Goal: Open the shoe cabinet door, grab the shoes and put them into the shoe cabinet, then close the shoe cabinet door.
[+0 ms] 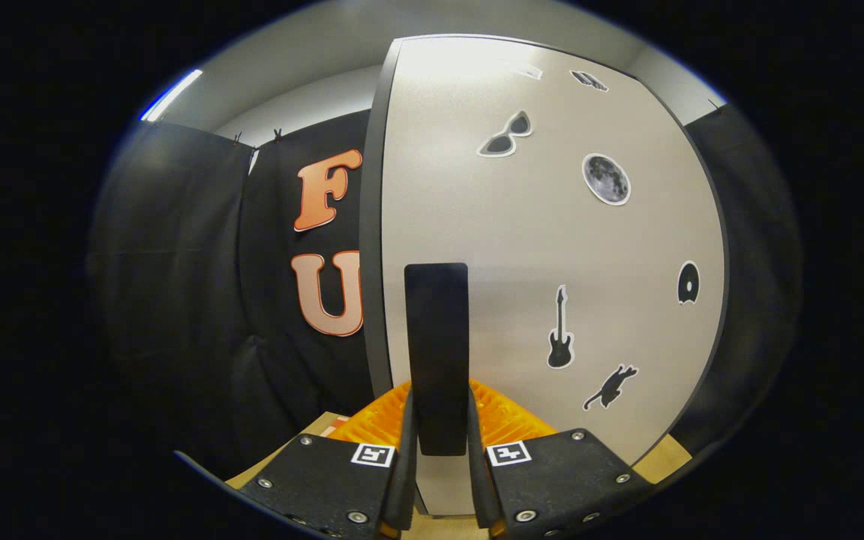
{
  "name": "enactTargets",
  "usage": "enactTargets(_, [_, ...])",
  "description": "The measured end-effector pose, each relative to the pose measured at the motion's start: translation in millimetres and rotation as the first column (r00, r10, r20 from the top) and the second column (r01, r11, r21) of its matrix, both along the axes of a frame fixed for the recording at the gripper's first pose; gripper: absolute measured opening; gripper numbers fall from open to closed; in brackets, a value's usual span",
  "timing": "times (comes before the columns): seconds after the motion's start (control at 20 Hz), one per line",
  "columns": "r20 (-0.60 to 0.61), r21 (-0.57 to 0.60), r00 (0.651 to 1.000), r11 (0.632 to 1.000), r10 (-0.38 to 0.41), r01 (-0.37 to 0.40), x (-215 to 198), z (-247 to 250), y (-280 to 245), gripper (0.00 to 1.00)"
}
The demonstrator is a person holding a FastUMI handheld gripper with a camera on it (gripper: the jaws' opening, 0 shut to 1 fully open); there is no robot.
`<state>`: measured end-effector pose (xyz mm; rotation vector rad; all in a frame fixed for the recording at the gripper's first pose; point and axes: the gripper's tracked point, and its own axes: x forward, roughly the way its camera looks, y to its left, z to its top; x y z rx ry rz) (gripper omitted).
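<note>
The shoe cabinet door (552, 247) is a pale grey panel with a dark rim, carrying several black stickers: sunglasses, a moon, a guitar, a cat. A flat black handle (438, 330) stands upright near the door's left edge. My gripper (439, 420) is shut on that handle, one finger pressing each side of its lower part. The door fills the space straight ahead, very close to the fingers. The cabinet's inside and the shoes are hidden behind the door.
Black cloth wall (199, 285) hangs to the left of the door and continues on the right (754, 247). A light wooden floor (664, 457) shows under the door's lower edge. A ceiling light strip (171, 95) glows up left.
</note>
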<state>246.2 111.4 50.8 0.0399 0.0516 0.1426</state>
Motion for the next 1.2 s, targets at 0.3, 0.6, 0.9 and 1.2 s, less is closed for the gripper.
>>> enactTargets(0.3, [0.003, 0.003, 0.998, 0.998, -0.056, 0.056, -19.9, 5.6, -6.5, 0.25])
enactTargets(0.6, [-0.018, -0.001, 0.995, 0.995, -0.102, 0.102, -44.9, 6.7, -20.3, 0.23])
enactTargets(0.9, [-0.045, 0.003, 0.989, 0.99, -0.144, 0.144, -65.0, 6.9, -35.2, 0.23])
enactTargets(1.2, [-0.054, 0.004, 0.983, 0.984, -0.178, 0.178, -79.4, 3.8, -53.5, 0.23])
